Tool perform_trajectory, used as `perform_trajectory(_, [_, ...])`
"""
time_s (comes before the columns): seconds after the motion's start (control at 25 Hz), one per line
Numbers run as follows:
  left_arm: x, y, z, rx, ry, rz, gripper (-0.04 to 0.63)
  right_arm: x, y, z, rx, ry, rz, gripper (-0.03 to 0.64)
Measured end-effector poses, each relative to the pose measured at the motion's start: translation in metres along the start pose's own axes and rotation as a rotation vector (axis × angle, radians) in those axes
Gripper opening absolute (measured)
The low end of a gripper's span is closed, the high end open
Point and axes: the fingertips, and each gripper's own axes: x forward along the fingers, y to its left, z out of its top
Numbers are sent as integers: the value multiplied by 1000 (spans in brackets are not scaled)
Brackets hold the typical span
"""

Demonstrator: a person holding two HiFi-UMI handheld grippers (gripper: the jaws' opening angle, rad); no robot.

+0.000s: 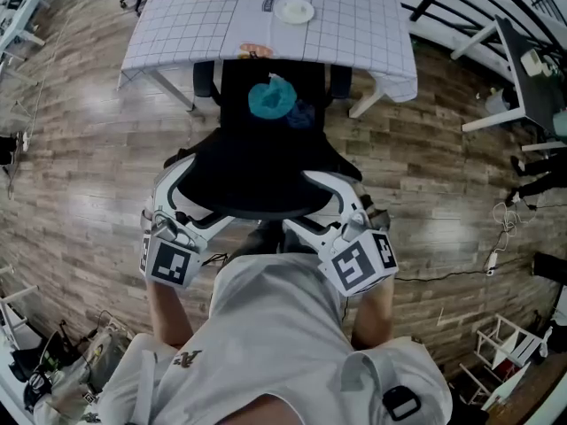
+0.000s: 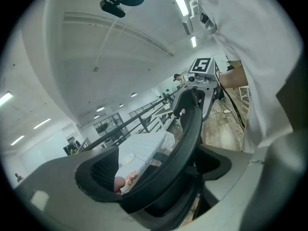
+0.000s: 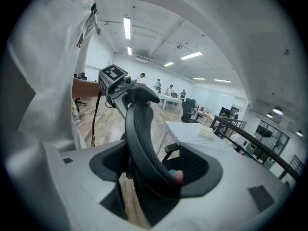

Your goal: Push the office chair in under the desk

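Between the wide-set jaws of the left gripper (image 2: 161,167) and of the right gripper (image 3: 154,167) runs the top rim of the backrest (image 1: 257,180); both pairs look clamped on it. Facing the desk (image 1: 354,25), the office chair (image 1: 266,122) has only its seat front under the desk's near edge. An even, level push from both grippers, square toward the desk, should stop the chair swivelling or drifting aside.

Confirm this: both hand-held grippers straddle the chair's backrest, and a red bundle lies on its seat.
Not red: the head view shows the bundle on the seat is teal. The rest stands: the left hand-held gripper and right hand-held gripper both straddle the backrest.
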Motion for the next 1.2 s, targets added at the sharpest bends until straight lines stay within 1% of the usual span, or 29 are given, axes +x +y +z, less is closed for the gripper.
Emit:
perform_trajectory(0.48, [14,40,-10,7,-9,-18,482,25,-33,8,19,4,-22,333])
perform_trajectory(0.76, [20,55,-16,15,-28,-21,482,36,-46,12,21,3,-40,334])
perform_trajectory(1.2, [33,75,-20,10,-32,-24,482,48,-67,12,22,4,-33,336])
